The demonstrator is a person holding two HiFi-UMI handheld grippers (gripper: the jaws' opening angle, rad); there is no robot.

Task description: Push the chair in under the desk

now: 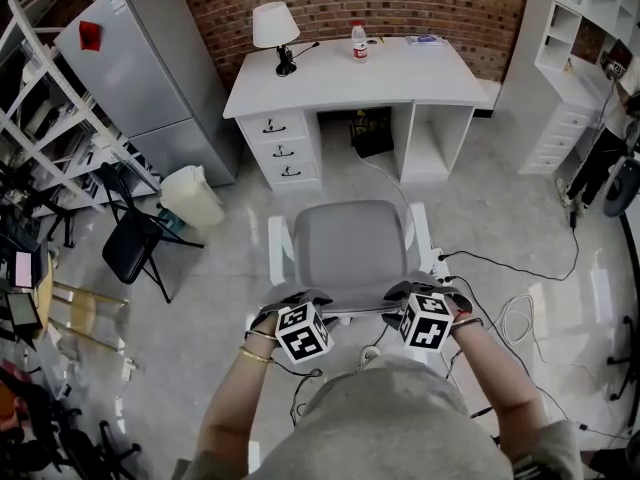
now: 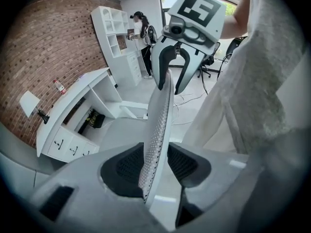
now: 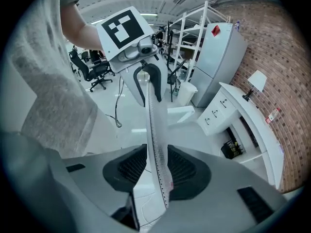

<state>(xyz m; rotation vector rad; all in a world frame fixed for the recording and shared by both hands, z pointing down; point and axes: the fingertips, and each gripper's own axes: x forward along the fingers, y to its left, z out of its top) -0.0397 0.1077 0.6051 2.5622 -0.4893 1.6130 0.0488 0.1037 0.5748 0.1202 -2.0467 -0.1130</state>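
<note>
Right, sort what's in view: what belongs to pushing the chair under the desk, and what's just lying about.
Job: chair, desk, left gripper and right gripper, each clamped on the chair's backrest edge.
Lying about: lamp and bottle on the desk, fridge, bin, black folding chair, floor cables, white shelf unit.

Chair [image 1: 350, 243]: base and wheels hidden under the seat; the backrest's top rim is covered in the head view by my 2 marker cubes [image 1: 303, 331], which also hide the jaws of my left gripper [image 1: 293, 303] and right gripper [image 1: 425, 296] there. Desk [image 1: 330, 83]: bottle [image 1: 359, 41] label too small to read; dark item [image 1: 372, 133] in the kneehole too small to identify. Edges: white shelf unit [image 1: 590, 38] cut by the top and right borders, a person [image 1: 612, 158] beside it cut by the right border, my own arms and torso by the bottom.
</note>
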